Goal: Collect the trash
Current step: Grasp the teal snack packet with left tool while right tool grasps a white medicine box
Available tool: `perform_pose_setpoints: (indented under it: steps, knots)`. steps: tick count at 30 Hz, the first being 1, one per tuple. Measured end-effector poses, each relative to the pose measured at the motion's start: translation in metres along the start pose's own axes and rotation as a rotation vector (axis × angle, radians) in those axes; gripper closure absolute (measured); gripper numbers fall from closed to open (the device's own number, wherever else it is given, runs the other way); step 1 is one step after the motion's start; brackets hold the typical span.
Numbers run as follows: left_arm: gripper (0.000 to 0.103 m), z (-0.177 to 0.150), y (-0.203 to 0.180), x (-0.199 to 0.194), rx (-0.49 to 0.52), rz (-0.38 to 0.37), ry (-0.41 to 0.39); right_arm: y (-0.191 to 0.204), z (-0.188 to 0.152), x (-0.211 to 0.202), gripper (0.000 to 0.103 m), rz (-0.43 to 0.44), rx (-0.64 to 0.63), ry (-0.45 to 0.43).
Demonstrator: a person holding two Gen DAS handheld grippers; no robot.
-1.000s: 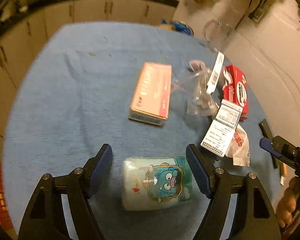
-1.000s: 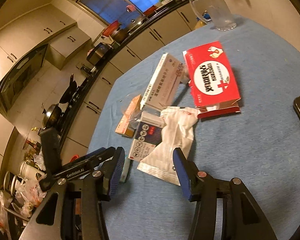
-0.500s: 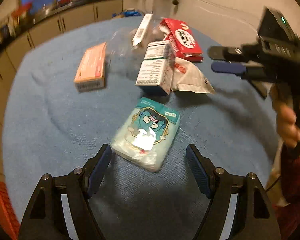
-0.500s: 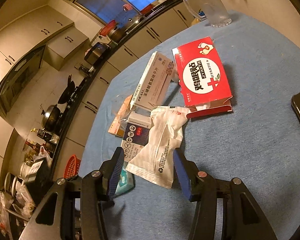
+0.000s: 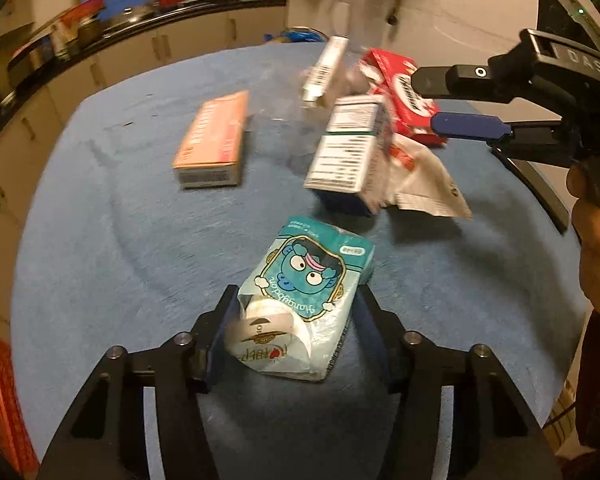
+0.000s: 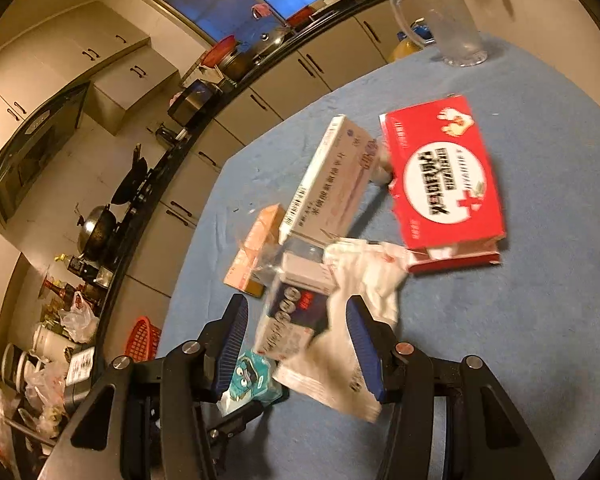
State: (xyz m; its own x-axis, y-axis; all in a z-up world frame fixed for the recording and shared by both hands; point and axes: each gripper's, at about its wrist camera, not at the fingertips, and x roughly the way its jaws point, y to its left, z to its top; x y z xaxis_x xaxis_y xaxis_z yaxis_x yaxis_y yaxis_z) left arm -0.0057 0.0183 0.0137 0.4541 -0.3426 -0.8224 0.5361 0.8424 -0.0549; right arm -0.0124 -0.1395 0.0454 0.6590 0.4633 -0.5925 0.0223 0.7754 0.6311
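Gripping teal tissue pack between left tongs, pads pressed on both long sides, pack sitting near the tabletop front edge. Looking snug, though lift off the cloth not confirmable. For doing it well: keeping the squeeze light since soft film pack is crumpling, pinching across the middle rather than the torn end, lifting straight before swinging away.

Hovering right tongs, spread wide, straddling white crinkled wrapper and dark-blue medicine box mid-tabletop; not pinching anything. Best bet: dropping lower, picking one item only, closing on the wrapper's bunched part so the box is not dragged along.

Counting on tabletop: one tissue pack, one white wrapper, one dark-blue box, one red box toward the far right edge, one long white box leaning beside it, one orange box toward the left edge, one clear plastic scrap, blurred. One clear jug at the far edge. One red basket on the floor beyond the left edge, likely drop spot, not certain.
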Motion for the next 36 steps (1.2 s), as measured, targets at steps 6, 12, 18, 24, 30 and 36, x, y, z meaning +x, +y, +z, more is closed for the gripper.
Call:
perform_pose_setpoints:
  steps: [6,12,18,24,30,36]
  knots:
    - [0.05,-0.015,0.018,-0.024,-0.078,0.017,-0.046,0.011,-0.001,0.018,0.047,0.034,0.014,0.051]
    - [0.05,-0.019,0.028,-0.039,-0.093,0.036,-0.09,0.011,-0.007,0.031,0.048,-0.019,0.044,0.081]
    - [0.05,-0.025,0.034,-0.045,-0.1,0.043,-0.113,0.024,-0.005,0.038,0.044,-0.137,0.009,0.087]
    - [0.05,-0.03,0.035,-0.055,-0.117,0.049,-0.133,0.043,0.0,0.055,0.032,-0.264,-0.069,0.077]
    - [0.05,-0.034,0.039,-0.062,-0.121,0.058,-0.147,0.057,-0.007,0.081,0.04,-0.39,-0.197,0.13]
    - [0.05,-0.041,0.043,-0.069,-0.128,0.077,-0.168,0.057,-0.013,0.059,0.053,-0.349,-0.202,0.069]
